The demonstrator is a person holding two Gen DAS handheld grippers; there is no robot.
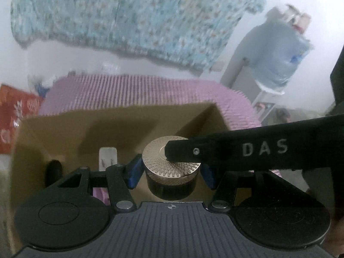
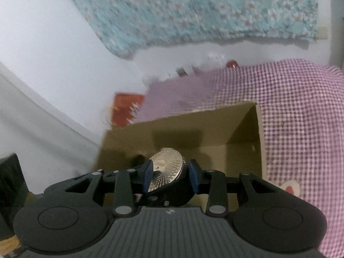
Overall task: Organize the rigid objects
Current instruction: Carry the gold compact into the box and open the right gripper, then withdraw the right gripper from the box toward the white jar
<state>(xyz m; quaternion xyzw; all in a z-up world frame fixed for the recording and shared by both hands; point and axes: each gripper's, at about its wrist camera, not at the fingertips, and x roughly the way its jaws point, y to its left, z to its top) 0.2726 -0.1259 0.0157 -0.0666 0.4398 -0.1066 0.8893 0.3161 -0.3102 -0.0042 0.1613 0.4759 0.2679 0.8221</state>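
A dark jar with a patterned gold lid point(image 1: 171, 165) hangs over an open cardboard box point(image 1: 64, 133). My left gripper point(image 1: 171, 172) has a blue pad on each side of the jar, with small gaps showing. A black finger point(image 1: 236, 152) of my right gripper reaches in from the right and lies across the lid. In the right wrist view my right gripper point(image 2: 171, 177) is shut on the jar point(image 2: 166, 168), gripping the tilted gold lid above the box point(image 2: 215, 129). A white item point(image 1: 107, 157) and a dark item point(image 1: 53, 169) lie inside the box.
The box sits on a purple checked cloth point(image 2: 301, 118). A red packet point(image 1: 15, 116) lies to the left. A floral blue curtain point(image 1: 129, 17) hangs on the white wall behind. A water bottle on a stand point(image 1: 277, 53) is at the far right.
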